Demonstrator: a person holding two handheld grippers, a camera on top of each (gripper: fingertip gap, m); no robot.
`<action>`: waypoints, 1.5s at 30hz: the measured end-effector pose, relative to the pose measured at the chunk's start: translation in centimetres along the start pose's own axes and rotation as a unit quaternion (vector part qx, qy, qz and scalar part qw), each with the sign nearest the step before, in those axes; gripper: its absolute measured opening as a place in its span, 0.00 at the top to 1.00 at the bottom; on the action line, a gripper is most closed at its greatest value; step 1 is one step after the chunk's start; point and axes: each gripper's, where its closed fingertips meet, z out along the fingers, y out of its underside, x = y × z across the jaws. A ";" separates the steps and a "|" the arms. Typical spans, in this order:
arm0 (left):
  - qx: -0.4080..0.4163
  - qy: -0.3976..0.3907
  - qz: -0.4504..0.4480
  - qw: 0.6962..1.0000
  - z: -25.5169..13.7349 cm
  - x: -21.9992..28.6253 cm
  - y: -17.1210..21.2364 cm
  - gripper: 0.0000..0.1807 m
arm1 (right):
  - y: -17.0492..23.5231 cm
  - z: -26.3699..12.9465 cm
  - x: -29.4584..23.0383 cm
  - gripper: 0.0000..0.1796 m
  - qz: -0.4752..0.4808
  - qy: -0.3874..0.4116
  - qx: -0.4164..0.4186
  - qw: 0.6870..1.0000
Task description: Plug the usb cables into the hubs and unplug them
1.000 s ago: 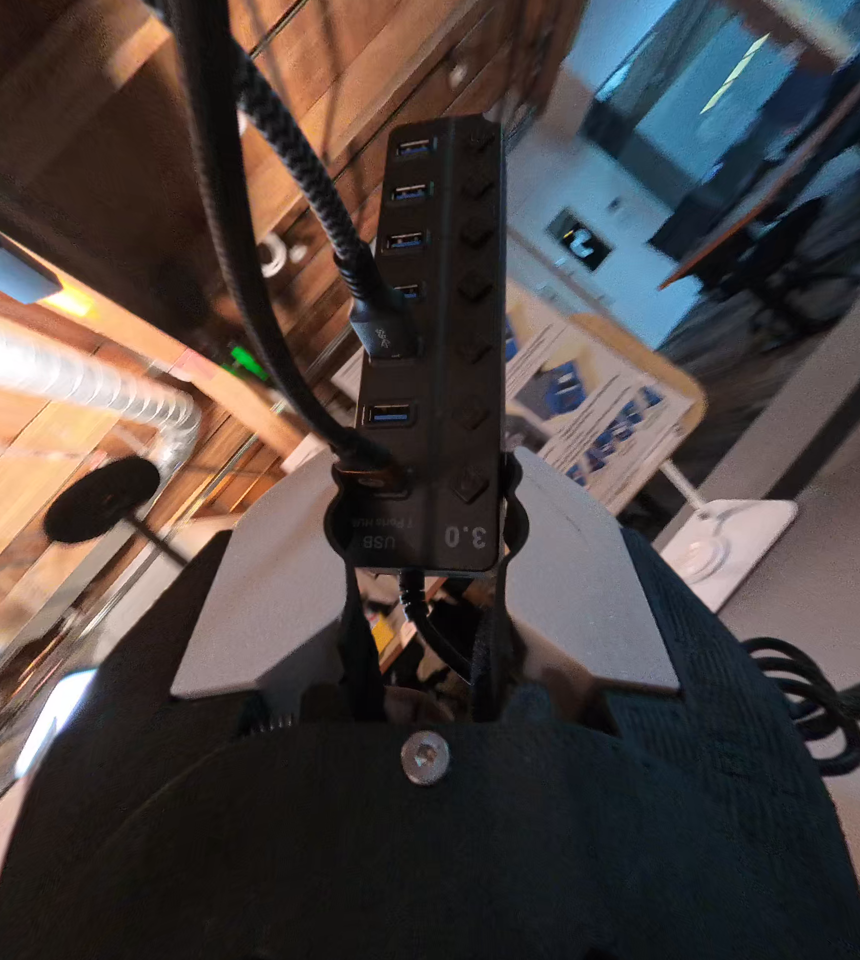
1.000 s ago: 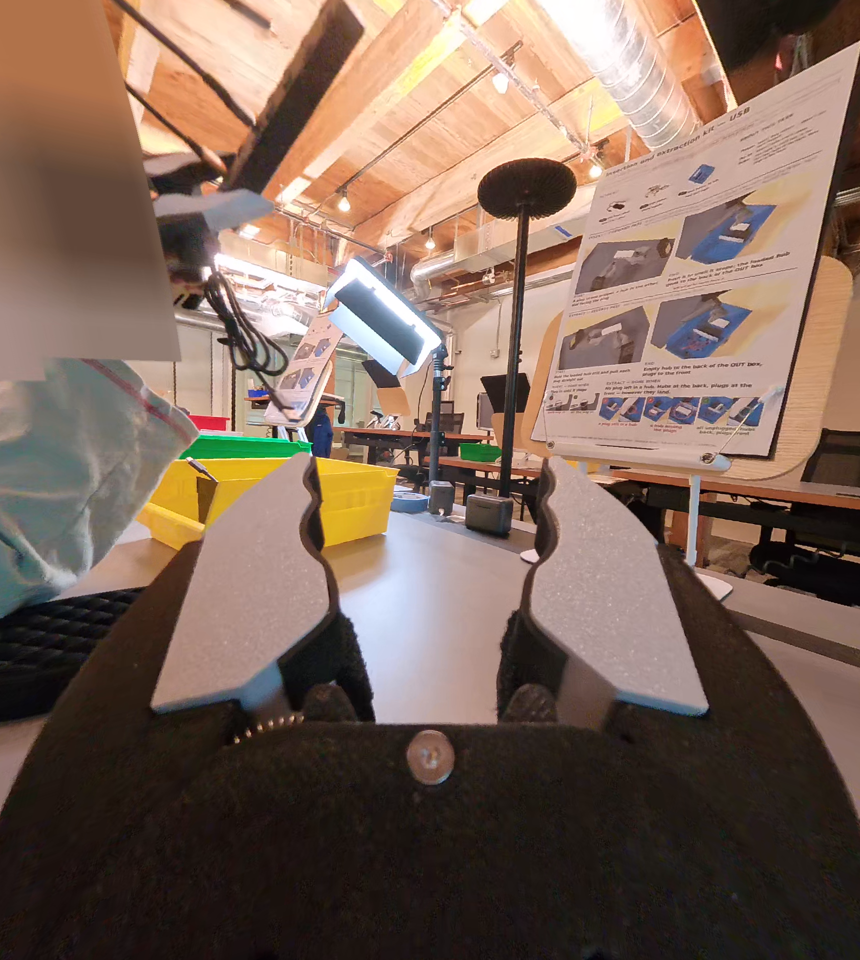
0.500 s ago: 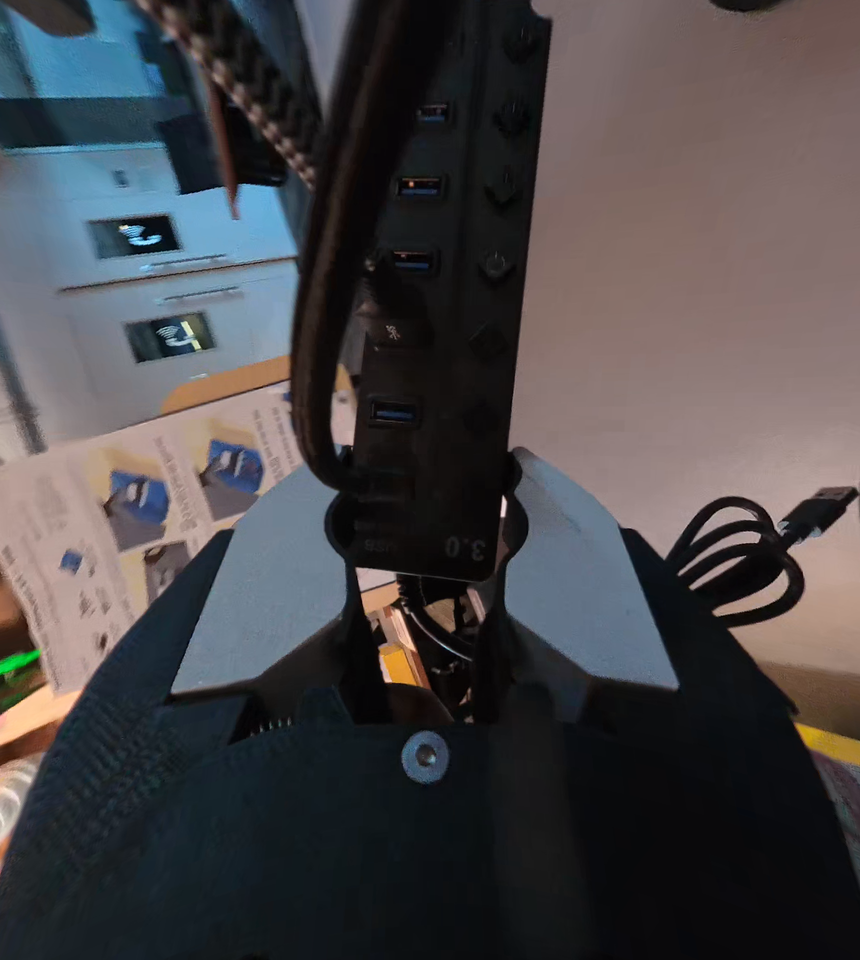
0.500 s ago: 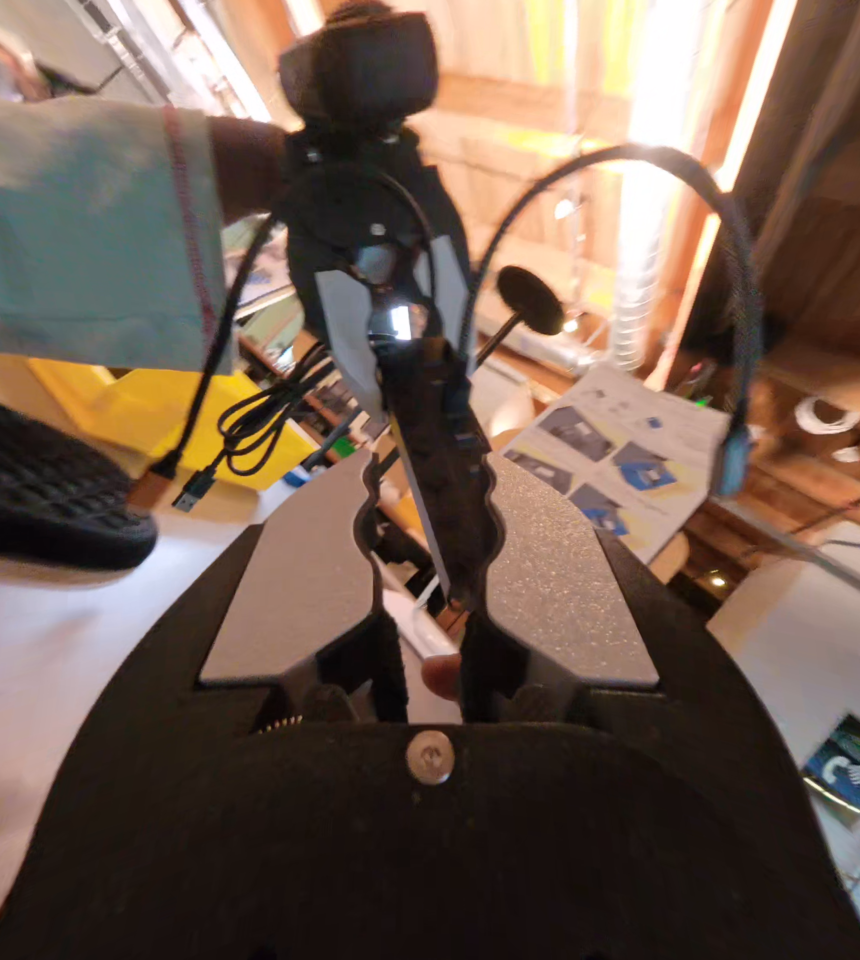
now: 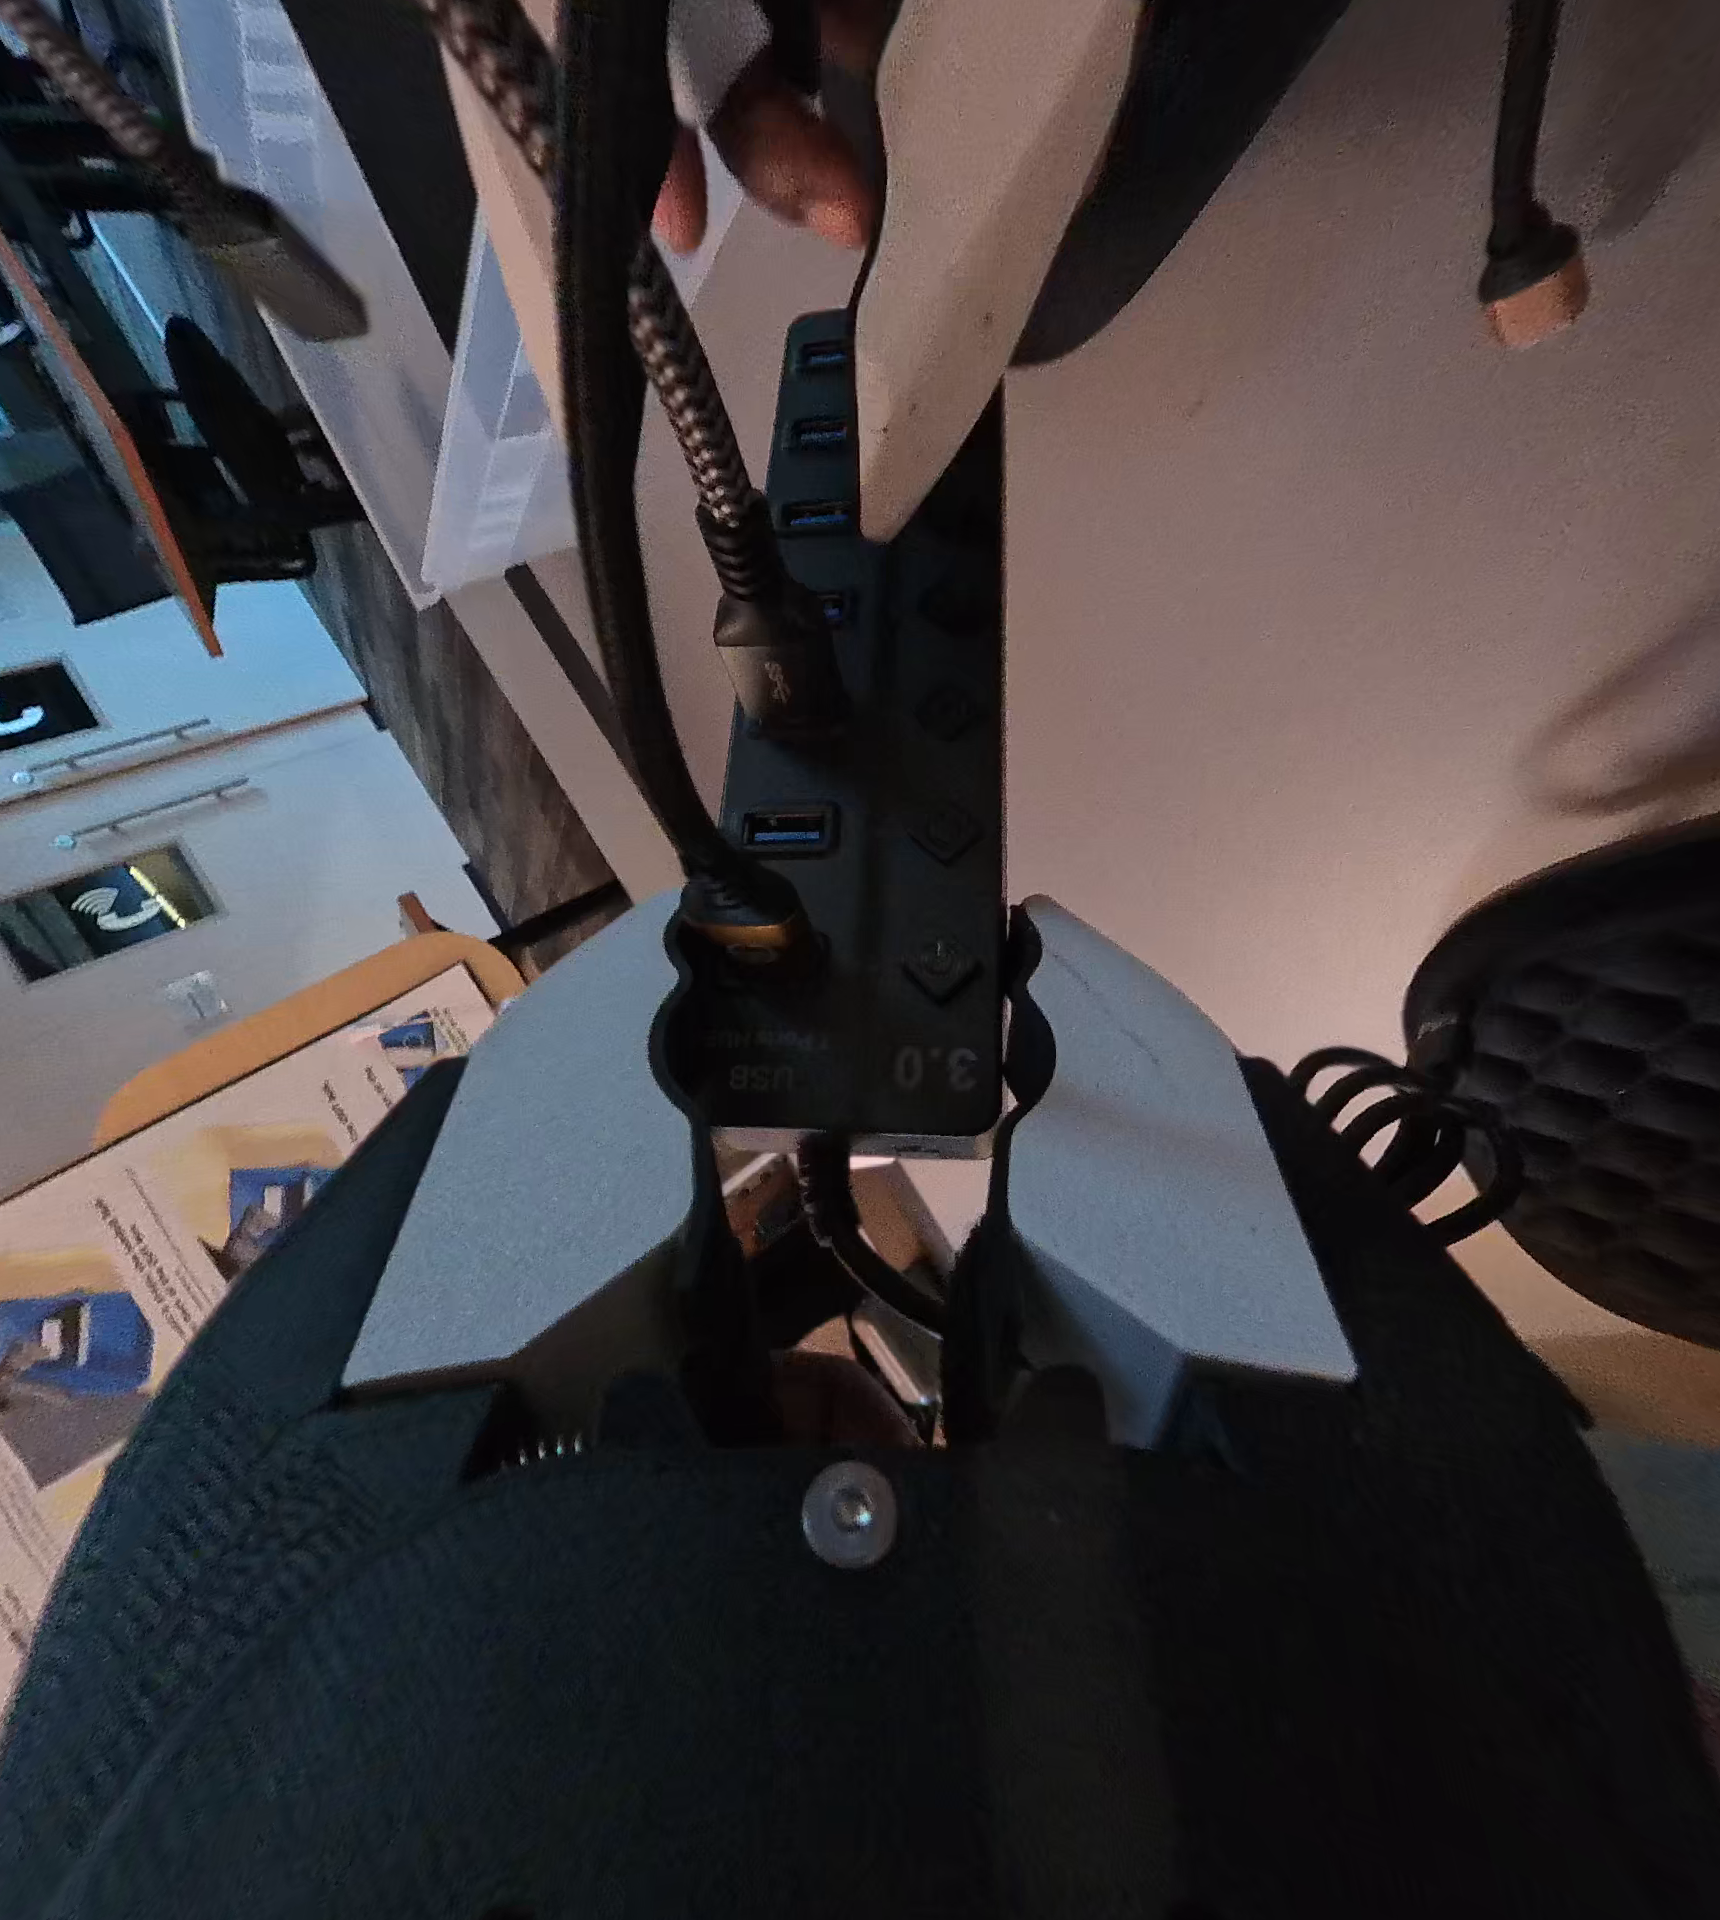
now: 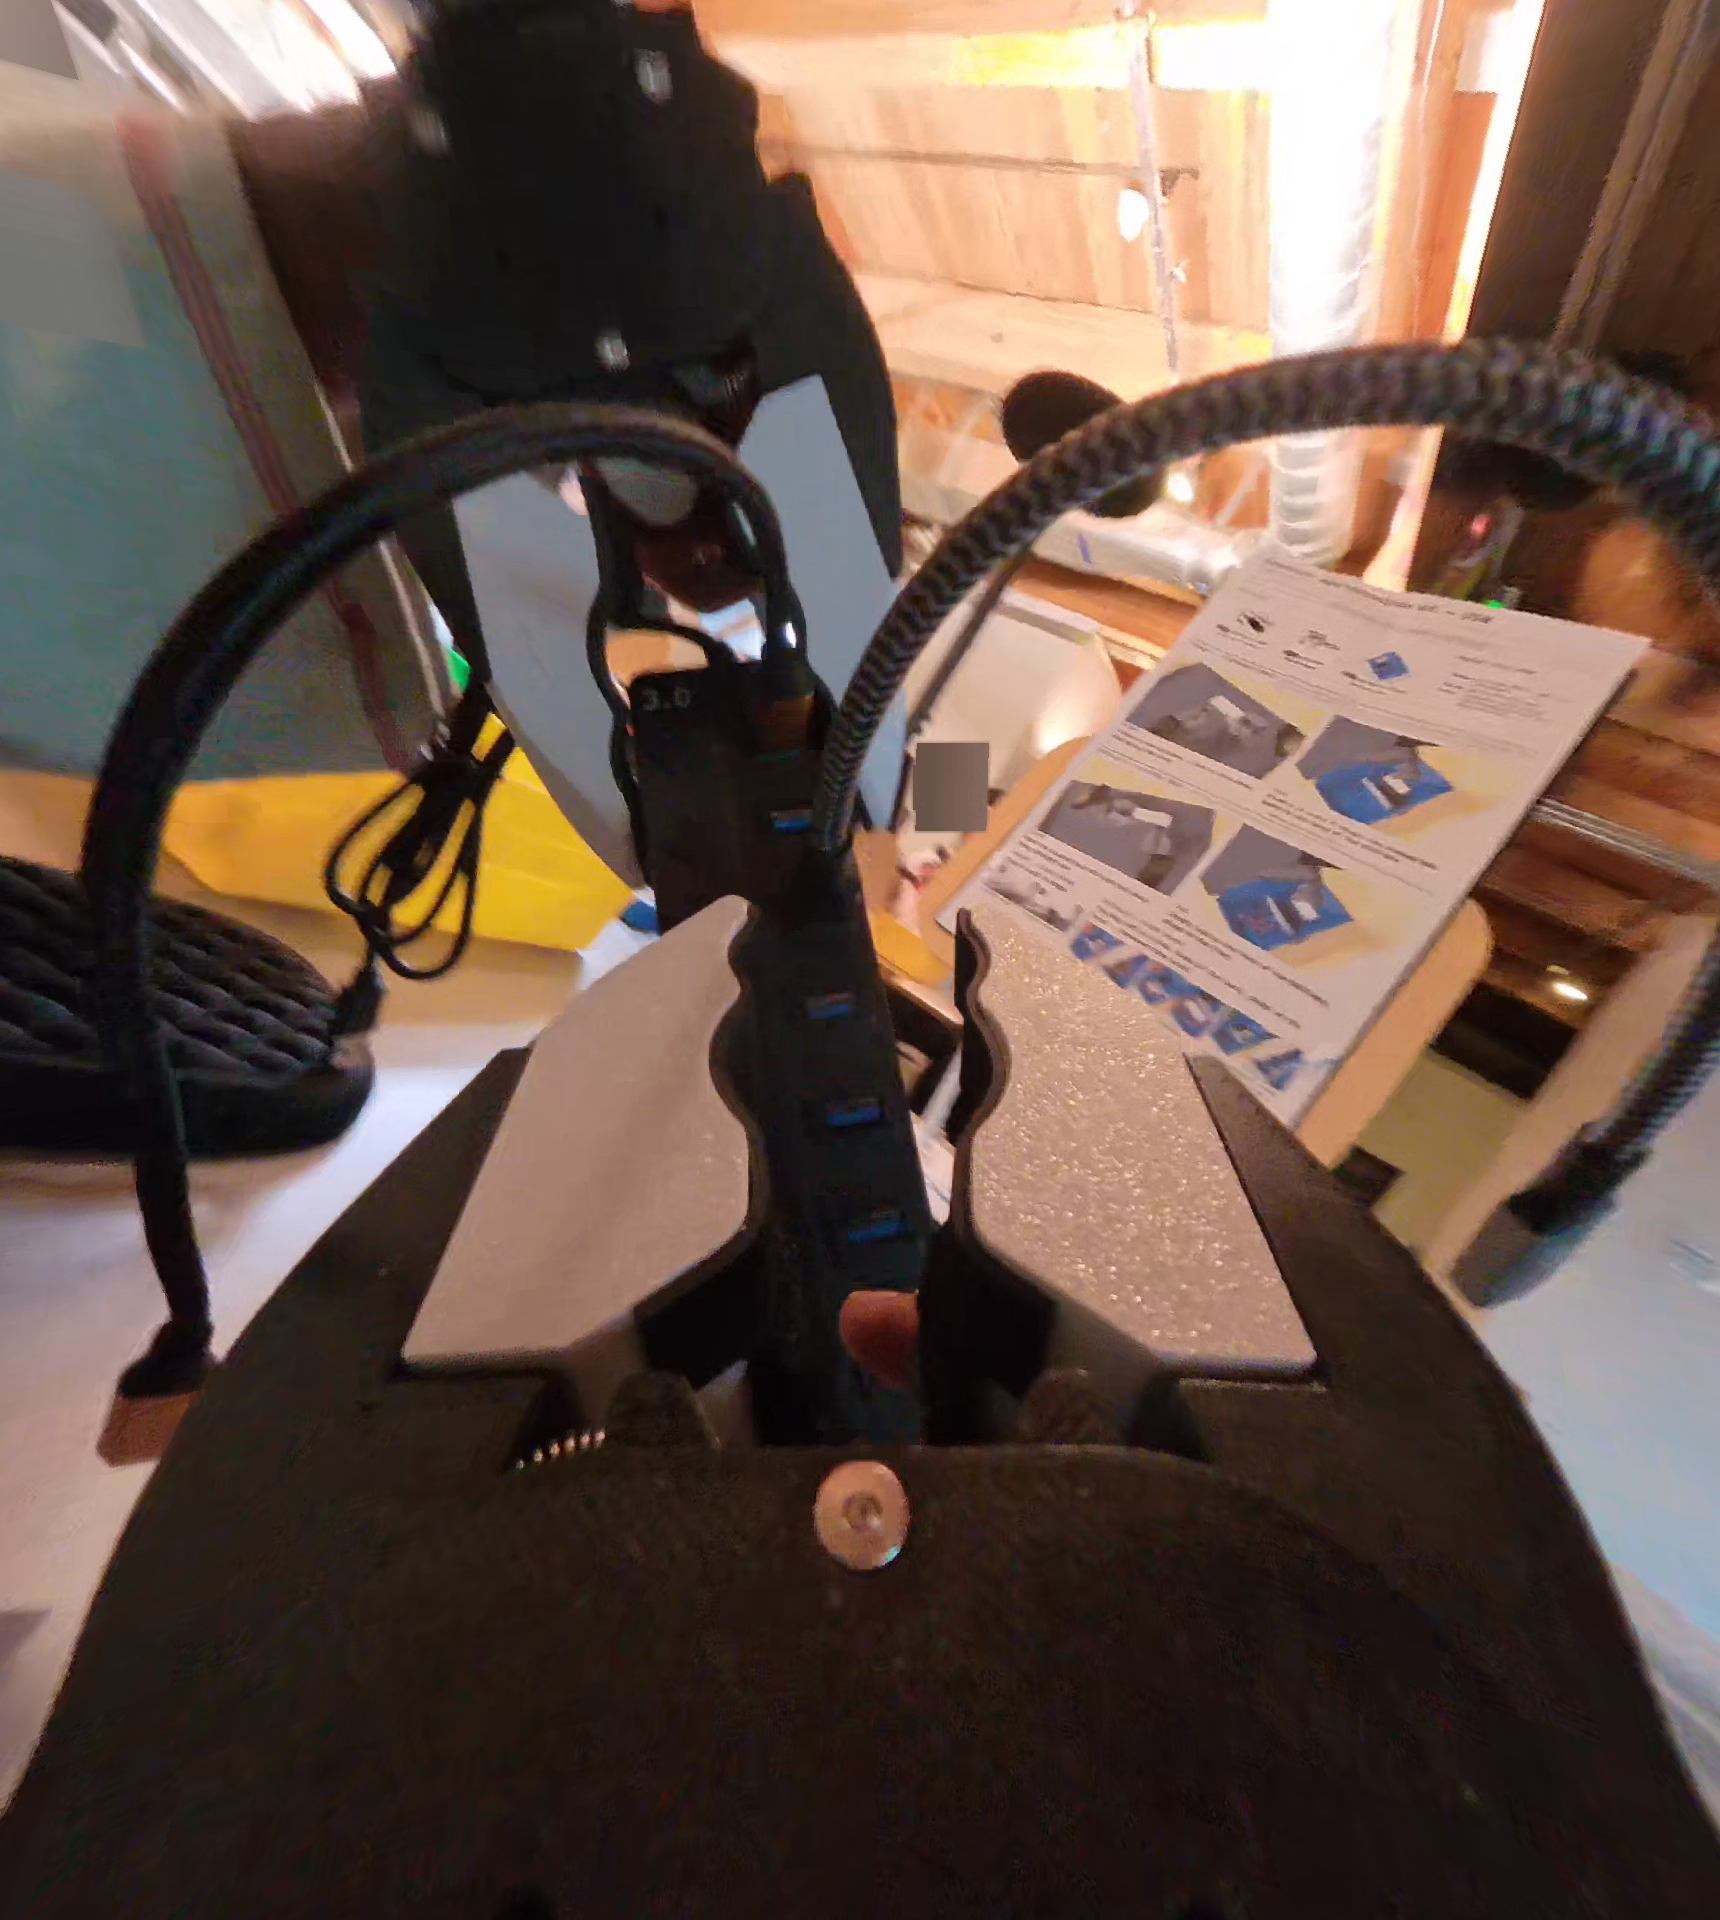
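Between its jaws, clenched on both long edges, holds the black hub (image 5: 897,831) by the labelled end: so much for the left gripper (image 5: 848,935). Points the hub straight out from the jaws, port row to their left side, switch row to their right.

Just past the left fingertip, seats an orange-collared plug (image 5: 742,920) in the nearest port. Three ports farther out, seats the grey plug (image 5: 778,665) of a braided cable (image 5: 690,416).

At the hub's far end, straddles it with the right gripper (image 6: 854,925), one pale finger (image 5: 929,312) lying across the switch row. Keeps these jaws released: touches the hub (image 6: 814,1039) along the left finger only, with a gap showing at the right one.

Beyond the right jaws, arches the braided cable (image 6: 1458,384) off to their right and a plain black cable (image 6: 212,644) to their left, loose ends hanging.

Farther out, shows a coiled cord (image 6: 409,862), a black mesh pad (image 6: 56,997) on the pale table (image 5: 1355,623), a yellow bin (image 6: 523,831) and a picture sheet (image 6: 1303,810).
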 end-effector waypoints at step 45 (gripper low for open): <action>0.650 -0.066 -0.480 0.585 -6.3 0.5 -7.0 0.63 | -3.2 0.5 -4.2 0.90 0.411 -0.192 0.103 0.885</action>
